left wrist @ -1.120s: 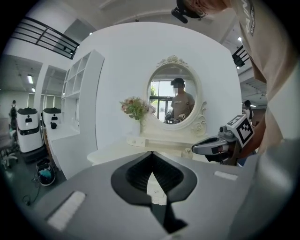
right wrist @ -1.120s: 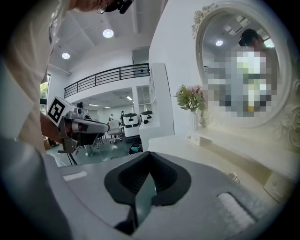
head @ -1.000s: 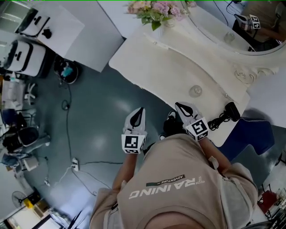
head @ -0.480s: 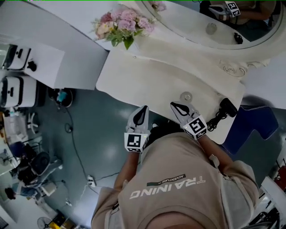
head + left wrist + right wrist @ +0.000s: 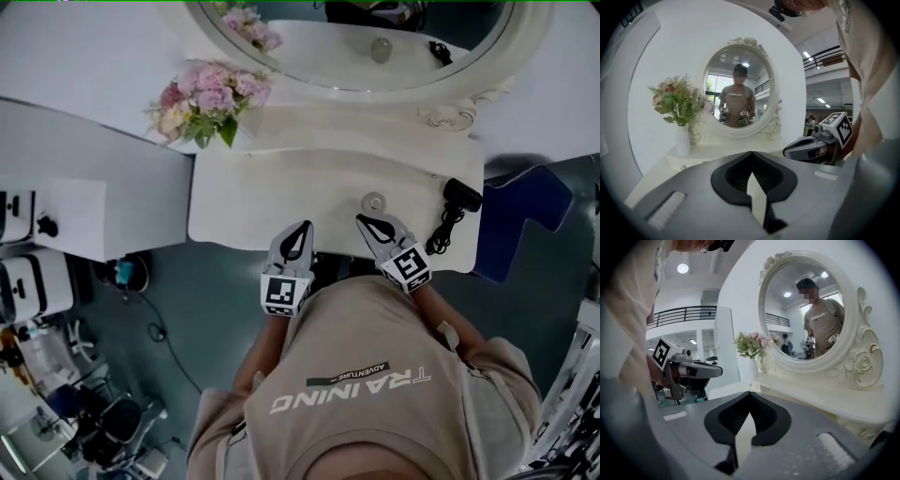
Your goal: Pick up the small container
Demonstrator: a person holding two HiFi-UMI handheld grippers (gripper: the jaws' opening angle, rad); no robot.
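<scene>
Well, I had both claws clenched shut and empty. The left gripper (image 5: 301,228) hung just off the front edge of the white dressing table (image 5: 253,202). In its own view the jaws met at the tips with nothing between them. The right gripper (image 5: 362,221) sat beside it, reaching over the table's front edge, and its jaws were likewise pressed together on nothing.

The small container (image 5: 373,201), a round clear thing, stood on the tabletop near the front edge. It was just ahead of the right gripper's tips and apart from them. Neither gripper touched it.

To the container's right lay a black hair dryer (image 5: 461,194), with its cord (image 5: 439,234) trailing toward the front edge. At the back of the table stood the oval mirror (image 5: 525,42) in its carved white frame. A vase of pink flowers (image 5: 208,101) stood at the table's far left corner, well apart from the container.
</scene>
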